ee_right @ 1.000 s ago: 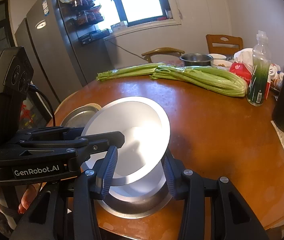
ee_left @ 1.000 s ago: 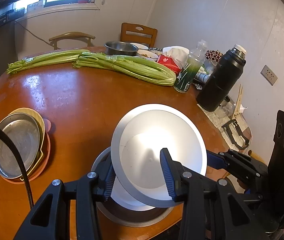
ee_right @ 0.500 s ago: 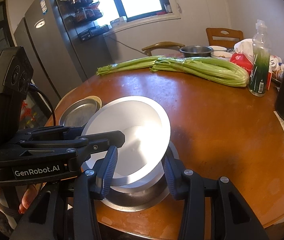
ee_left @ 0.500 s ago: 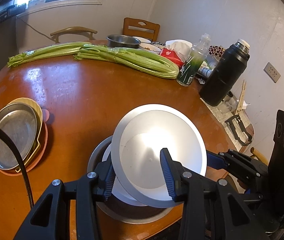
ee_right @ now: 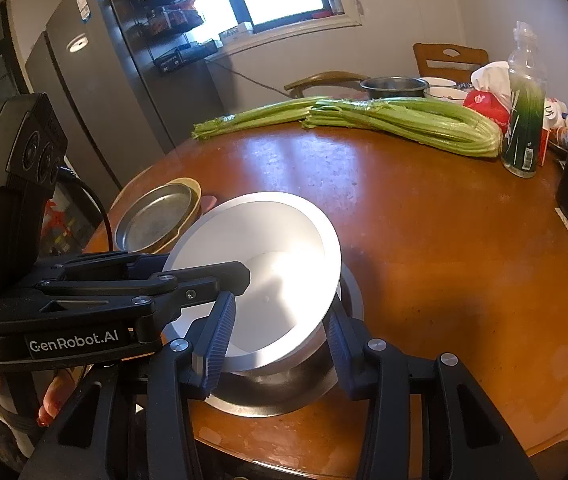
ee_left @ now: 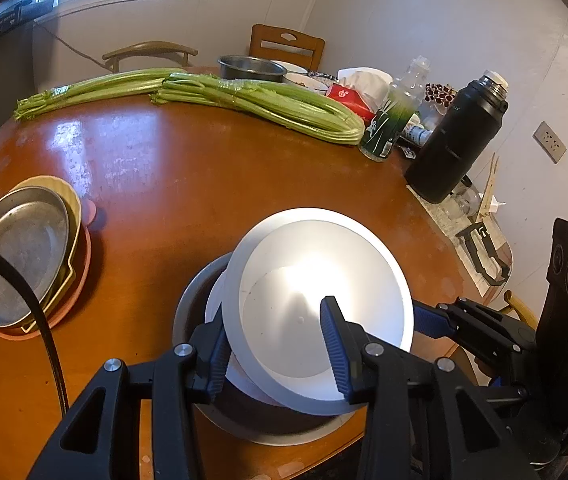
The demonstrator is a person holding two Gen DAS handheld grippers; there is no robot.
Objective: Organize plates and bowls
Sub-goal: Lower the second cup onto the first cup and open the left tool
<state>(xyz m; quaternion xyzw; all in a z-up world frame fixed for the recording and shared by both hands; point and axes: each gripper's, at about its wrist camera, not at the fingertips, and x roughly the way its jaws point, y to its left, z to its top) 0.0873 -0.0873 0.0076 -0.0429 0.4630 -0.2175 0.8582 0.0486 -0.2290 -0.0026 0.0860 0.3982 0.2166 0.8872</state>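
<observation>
The round brown worktop (ee_left: 188, 184) has a big bare patch in the middle of the left wrist view. Its near edge curves along the bottom of both views, close under the tongs. Two bunches of celery (ee_left: 260, 100) lie across the top. A green bottle (ee_left: 388, 128) and a black flask (ee_left: 456, 140) stand at the upper right, near the worktop's right edge. A stack of plates (ee_left: 28, 256) with a metal one on top sits at the left edge.

Compared with a second ago, the celery and the plate stack sit a little higher in the left wrist view. More of the steel bowl (ee_left: 196, 300) shows under the white bowl (ee_left: 316, 304). The grip on the white bowl looks the same.

The white bowl is tilted and sits low in the middle of both views, partly inside the steel bowl, which rests on the worktop near its front edge. The left tongs (ee_left: 276, 356) are closed on the white bowl's near rim, with one finger inside the bowl and one outside. The right tongs (ee_right: 280, 340) are closed on the bowl's rim too, one finger inside and one outside, at the bottom of the right wrist view. A hand (ee_right: 50, 400) with painted nails shows in the lower left corner there.
</observation>
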